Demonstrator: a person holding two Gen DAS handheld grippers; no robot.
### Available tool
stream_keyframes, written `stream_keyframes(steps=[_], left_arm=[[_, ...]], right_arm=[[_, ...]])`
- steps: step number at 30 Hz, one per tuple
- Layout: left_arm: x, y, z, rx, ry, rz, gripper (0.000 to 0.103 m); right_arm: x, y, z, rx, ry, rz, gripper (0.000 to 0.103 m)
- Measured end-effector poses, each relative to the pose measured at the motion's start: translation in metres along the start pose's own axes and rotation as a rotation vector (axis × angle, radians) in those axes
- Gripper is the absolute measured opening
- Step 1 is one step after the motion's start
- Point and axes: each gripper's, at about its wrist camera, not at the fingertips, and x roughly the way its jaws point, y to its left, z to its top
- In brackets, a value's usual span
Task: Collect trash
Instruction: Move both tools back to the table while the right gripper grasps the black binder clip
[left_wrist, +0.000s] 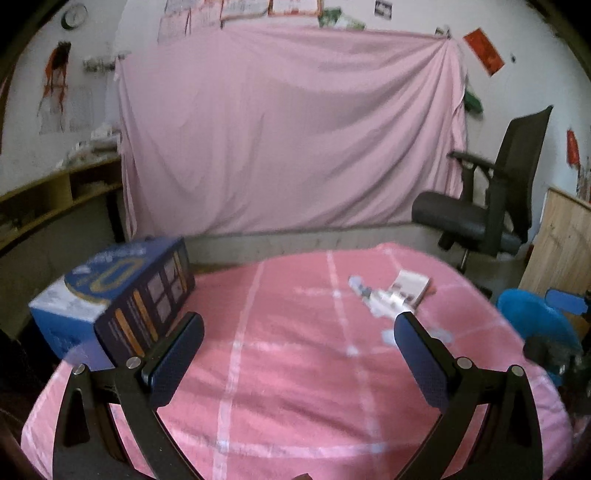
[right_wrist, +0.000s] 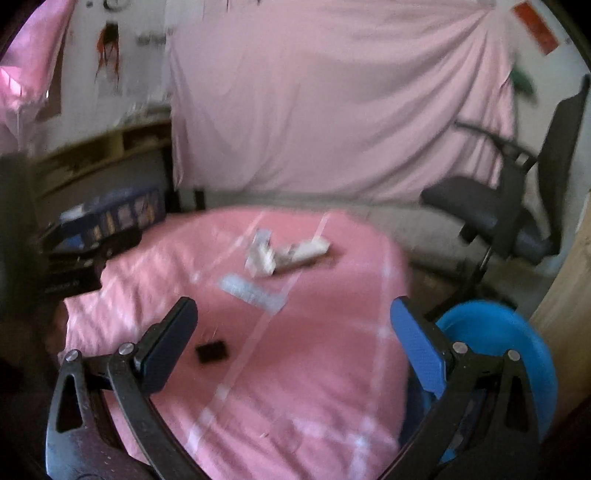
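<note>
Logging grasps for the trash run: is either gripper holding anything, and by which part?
Nothing is held. The left gripper and right gripper both stand open over the pink cloth, nothing between their fingers.

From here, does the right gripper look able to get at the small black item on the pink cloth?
Probably yes: the right gripper is open, and the black item lies flat just ahead between its fingers, nothing covering it.

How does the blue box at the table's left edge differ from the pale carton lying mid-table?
The blue box is dark blue with printed panels; the pale carton is whitish. The blue box looks far bulkier and stands tall, while the pale carton is slim and lies flat. The blue box sits alone at the table's left edge; the pale carton lies among crumpled white scraps. Both rest on the pink tablecloth, and neither gripper holds them.
</note>
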Motion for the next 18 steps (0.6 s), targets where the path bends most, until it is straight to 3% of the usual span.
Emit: stream_keyframes(steps=[9, 15, 18], left_arm=[[0.027, 0.010, -0.003, -0.047, 0.171, -0.022, 0.101], [0.040, 0.009, -0.005, -0.040, 0.256, -0.045, 0.101], [0.047, 0.009, -0.006, -0.038, 0.292, -0.058, 0.101]], right_arm=[[0.028, 0.023, -0.012, -0.074, 0.160, 0.088, 0.102], [0.044, 0.037, -0.010, -0.114, 0.227, 0.137, 0.093], [0.051, 0.044, -0.011, -0.128, 0.252, 0.160, 0.081]])
